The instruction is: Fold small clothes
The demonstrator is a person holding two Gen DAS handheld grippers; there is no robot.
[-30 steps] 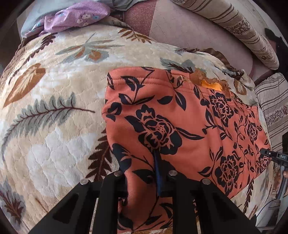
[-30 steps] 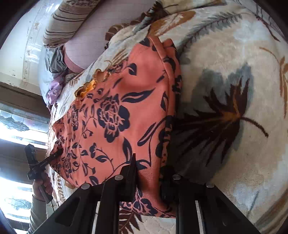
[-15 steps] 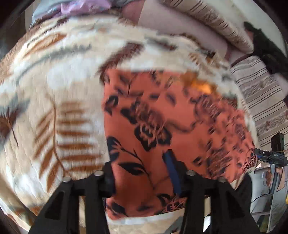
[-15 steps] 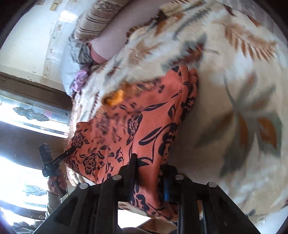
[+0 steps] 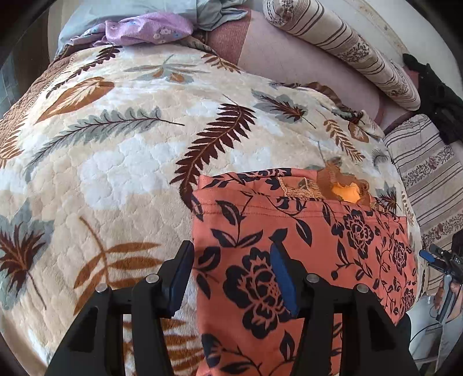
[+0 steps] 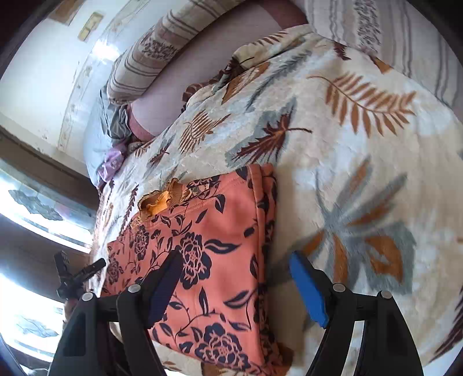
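An orange garment with dark blue flowers (image 5: 303, 260) lies folded flat on the leaf-print blanket (image 5: 115, 159), also in the right wrist view (image 6: 208, 254). An orange-brown frilled collar (image 5: 344, 192) shows at its far edge. My left gripper (image 5: 231, 277) is open, its fingers straddling the garment's left edge just above it, holding nothing. My right gripper (image 6: 237, 286) is open over the garment's right folded edge, holding nothing.
Striped bolster pillows (image 5: 347, 46) and a pink cushion (image 5: 289, 63) lie at the back. A purple cloth (image 5: 144, 29) and a grey-blue cloth (image 5: 121, 11) lie at the far left. A window (image 6: 29, 225) is left of the bed.
Both grippers were shut on the garment's near edge and lifted it toward the far side. Both have let go and opened, and the garment now lies folded shorter on the blanket.
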